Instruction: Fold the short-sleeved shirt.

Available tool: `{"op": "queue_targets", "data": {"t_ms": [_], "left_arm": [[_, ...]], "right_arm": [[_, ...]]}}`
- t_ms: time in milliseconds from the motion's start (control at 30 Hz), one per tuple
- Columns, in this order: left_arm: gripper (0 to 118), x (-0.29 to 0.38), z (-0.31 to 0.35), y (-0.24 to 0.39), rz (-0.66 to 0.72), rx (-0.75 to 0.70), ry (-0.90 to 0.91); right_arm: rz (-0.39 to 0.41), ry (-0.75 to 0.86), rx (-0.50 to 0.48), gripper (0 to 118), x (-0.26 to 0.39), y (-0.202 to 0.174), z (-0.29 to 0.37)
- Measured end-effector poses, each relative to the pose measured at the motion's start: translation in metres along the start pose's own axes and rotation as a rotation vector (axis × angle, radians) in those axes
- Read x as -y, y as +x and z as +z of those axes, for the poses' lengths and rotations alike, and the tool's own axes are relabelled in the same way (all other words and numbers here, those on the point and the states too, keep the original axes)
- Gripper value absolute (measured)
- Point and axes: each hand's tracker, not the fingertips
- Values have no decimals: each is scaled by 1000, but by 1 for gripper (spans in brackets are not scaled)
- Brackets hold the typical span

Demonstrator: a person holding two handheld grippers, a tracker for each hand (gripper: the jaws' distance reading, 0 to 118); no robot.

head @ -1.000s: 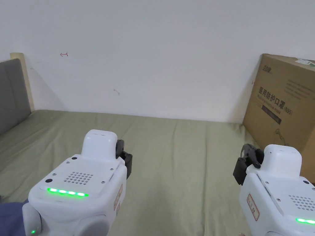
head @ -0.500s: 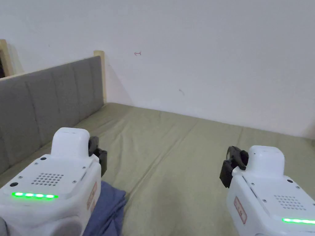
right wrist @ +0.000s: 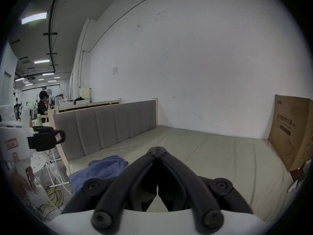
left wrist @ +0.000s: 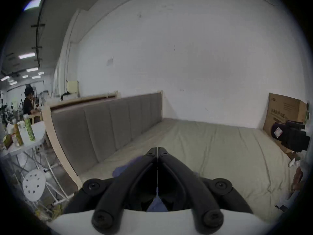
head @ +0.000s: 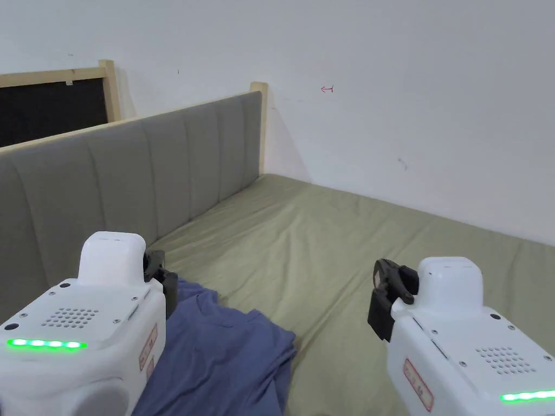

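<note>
shirt (head: 227, 352) bunched on bed (head: 336, 254) | left gripper (left wrist: 157, 151), right gripper (right wrist: 157, 150): jaws together, empty | risk: pinching several layers at once

Your left hand-held gripper (head: 162, 279) covers the near left part of the blue shirt (head: 227, 352), whose lower part the head view's bottom edge cuts off, while the cardboard box (right wrist: 294, 130) runs past the right gripper view's edge, its print too blurred to tell.
</note>
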Motion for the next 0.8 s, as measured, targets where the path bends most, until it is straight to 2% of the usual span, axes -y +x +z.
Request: {"op": "queue_targets", "data": {"t_ms": [67,167,233,267,300,333,367,500,567,667,733,767,800], "left_arm": [[0,8,-25,-15,69,93,-163],[0,36,-83,-47,275,217,-488],[1,60,-115,-60,381,230,-605],[18,71,-128,-67,415,169,-617],[47,81,-143,-72,416,120,-647],[81,89,-153,-71,392,84,-678],[107,99,-168,-73,404,58,-707],[105,126,-207,-65,433,51,-789],[105,136,-221,-51,378,95,-822],[105,161,-248,-27,172,150,-912],[118,185,-259,-7,-43,159,-952],[118,196,-256,7,-195,154,-910],[118,200,-250,12,-231,119,-815]], "right_arm": [[9,-29,7,0,6,8,-1],[48,-85,34,0,18,22,-1],[51,-116,49,0,24,30,-2],[45,-135,55,0,26,35,0],[38,-154,62,0,30,39,0],[32,-169,68,0,32,43,0],[26,-188,76,0,35,47,0],[32,-253,101,0,47,60,0],[33,-277,113,0,52,63,-2],[10,-312,122,0,58,67,-7],[-10,-330,115,0,61,69,-9],[-14,-338,110,0,62,69,-10],[-11,-344,107,0,63,68,-11]]}}
